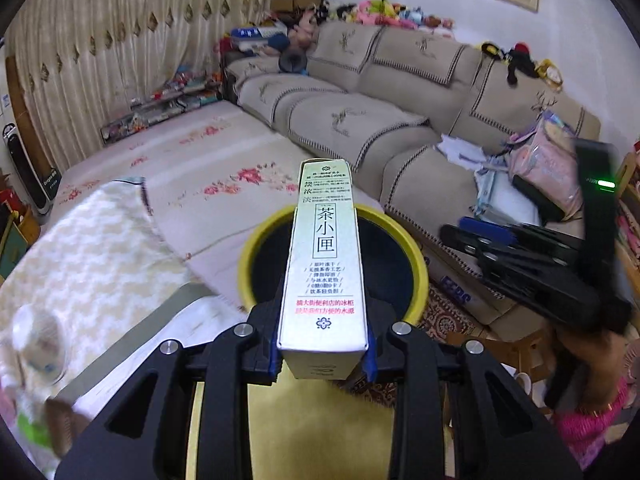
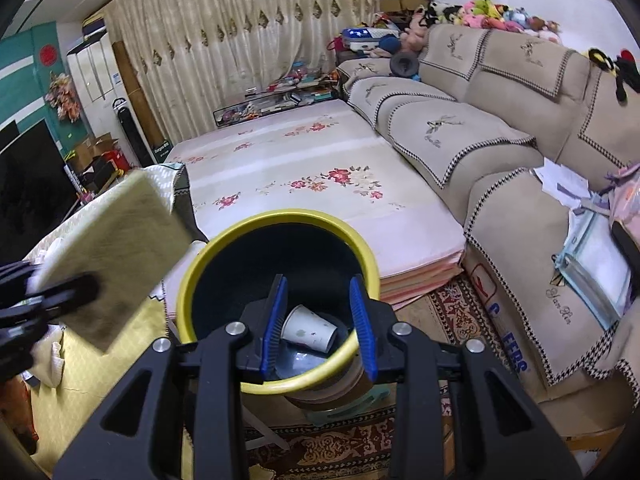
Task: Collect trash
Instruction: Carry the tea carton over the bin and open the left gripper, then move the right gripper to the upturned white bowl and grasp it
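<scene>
The left gripper [image 1: 323, 354] clamps a pale green tea box [image 1: 325, 264] between its 2 blue pads, the narrow printed face up and the box's far end reaching toward 12 o'clock over the mouth of the yellow-rimmed trash bin [image 1: 416, 258]. In the right wrist view the same tea box [image 2: 116, 256] shows at 9 o'clock, blurred, tilted, just beside the bin's rim, with the left gripper [image 2: 60, 292] dark around its lower edge.

The right gripper [image 2: 319, 324] stands wide and holds nothing; its blue fingers [image 2: 362, 328] hang over the near half of the trash bin [image 2: 192, 264]. Between them, down at the bottom of the black liner, lies a white paper cup [image 2: 308, 328] on its side, mouth toward 4 o'clock. In the left wrist view the right gripper [image 1: 480, 248] sits at 3 o'clock, blurred, too unclear there to judge its jaws.

Beyond the bin at 12 o'clock lies a floral mat [image 2: 320, 168], with a beige sofa [image 2: 500, 152] from 1 to 4 o'clock. A patterned rug [image 2: 452, 308] lies under the bin at 5 o'clock.
</scene>
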Available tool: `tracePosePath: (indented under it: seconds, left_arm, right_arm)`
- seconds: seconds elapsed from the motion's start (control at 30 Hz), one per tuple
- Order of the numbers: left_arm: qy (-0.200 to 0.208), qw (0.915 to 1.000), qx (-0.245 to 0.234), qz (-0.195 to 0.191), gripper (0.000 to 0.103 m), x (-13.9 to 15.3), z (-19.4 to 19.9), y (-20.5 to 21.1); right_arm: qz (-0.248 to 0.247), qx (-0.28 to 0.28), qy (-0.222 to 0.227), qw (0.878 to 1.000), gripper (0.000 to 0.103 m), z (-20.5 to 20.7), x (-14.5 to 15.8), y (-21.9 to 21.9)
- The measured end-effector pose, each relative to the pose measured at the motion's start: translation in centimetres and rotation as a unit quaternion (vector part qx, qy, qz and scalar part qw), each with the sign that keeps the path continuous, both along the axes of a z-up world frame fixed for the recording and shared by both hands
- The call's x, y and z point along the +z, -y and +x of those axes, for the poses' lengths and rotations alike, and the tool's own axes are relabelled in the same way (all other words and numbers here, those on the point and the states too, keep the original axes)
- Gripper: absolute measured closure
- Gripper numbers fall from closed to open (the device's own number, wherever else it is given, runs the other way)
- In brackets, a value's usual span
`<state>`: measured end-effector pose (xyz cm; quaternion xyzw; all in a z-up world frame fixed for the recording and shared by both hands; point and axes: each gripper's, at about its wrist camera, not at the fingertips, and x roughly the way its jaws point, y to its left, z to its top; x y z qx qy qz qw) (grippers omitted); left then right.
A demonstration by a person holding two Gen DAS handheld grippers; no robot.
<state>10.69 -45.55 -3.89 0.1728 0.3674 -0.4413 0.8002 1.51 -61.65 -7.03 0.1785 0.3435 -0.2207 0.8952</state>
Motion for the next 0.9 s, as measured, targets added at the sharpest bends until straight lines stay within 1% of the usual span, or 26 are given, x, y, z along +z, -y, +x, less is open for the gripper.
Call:
tracePosePath:
  seconds: [0.1,0.17,0.23,0.3,0.37,0.4,0.5,0.53,0.57,0.6,0.67,0.7,0.77,0.8,0.87,0.9]
  left_arm:
    - [-0.012,0.9997,0.001,0.019,0.073,-1.9,0.8,3.1]
    - [-0.021,0.9993,0.003,0.031,0.072,-3.4,1.5,4.9]
    - [-0.021,0.9988,0.009,0.043,0.072,-4.7,2.3,6.3]
    - [-0.013,0.9986,0.021,0.046,0.071,-5.3,2.8,6.7]
    - [-0.010,0.9988,0.029,0.037,0.061,-5.0,2.9,6.3]
    - [-0.009,0.9991,0.030,0.029,0.059,-4.5,2.8,5.8]
    - [0.010,0.9992,0.039,0.003,0.058,-1.7,1.8,2.8]
    - [0.015,0.9989,0.043,-0.011,0.054,-0.3,1.1,1.1]
    - [0.021,0.9983,0.048,-0.024,0.047,0.9,0.6,-0.3]
    - [0.027,0.9977,0.052,-0.033,0.044,2.1,0.0,-1.7]
    - [0.047,0.9951,0.068,-0.055,0.034,4.3,-1.3,-5.5]
    - [0.059,0.9927,0.082,-0.065,0.032,5.3,-1.8,-7.8]
    - [0.074,0.9886,0.109,-0.073,0.025,6.5,-2.5,-11.8]
    - [0.080,0.9861,0.124,-0.076,0.024,6.9,-2.7,-13.7]
    - [0.092,0.9793,0.163,-0.077,0.016,7.4,-3.0,-18.0]
    - [0.096,0.9736,0.192,-0.077,0.016,7.6,-3.0,-20.8]
  right_arm:
    - [0.009,-0.008,-0.001,1.000,0.071,-0.5,-0.5,0.8]
    - [0.012,-0.014,-0.001,1.000,0.067,-0.7,-0.8,1.3]
    - [0.013,-0.017,-0.002,1.000,0.062,-0.9,-0.9,1.5]
    - [0.014,-0.017,0.000,1.000,0.062,-1.0,-0.9,1.3]
    - [0.014,-0.016,0.000,1.000,0.062,-0.9,-0.9,1.2]
    - [0.014,-0.015,0.000,1.000,0.062,-0.9,-0.9,1.0]
    - [0.015,-0.006,0.000,1.000,0.061,-0.5,-1.0,0.6]
    - [0.016,-0.001,-0.001,1.000,0.061,-0.3,-1.0,0.2]
    - [0.016,0.004,-0.002,1.000,0.061,0.0,-1.0,-0.2]
    - [0.016,0.011,-0.003,1.000,0.061,0.4,-1.1,-0.6]
    - [0.017,0.033,-0.005,0.999,0.061,1.6,-1.1,-2.2]
    - [0.018,0.046,-0.005,0.999,0.061,2.2,-1.0,-2.9]
    - [0.019,0.074,-0.005,0.997,0.061,3.5,-0.9,-4.6]
    - [0.020,0.096,-0.005,0.995,0.060,4.5,-0.7,-5.9]
    - [0.014,0.130,-0.009,0.991,0.056,6.1,-0.3,-7.9]
    - [0.009,0.146,-0.009,0.989,0.054,7.0,0.0,-9.0]
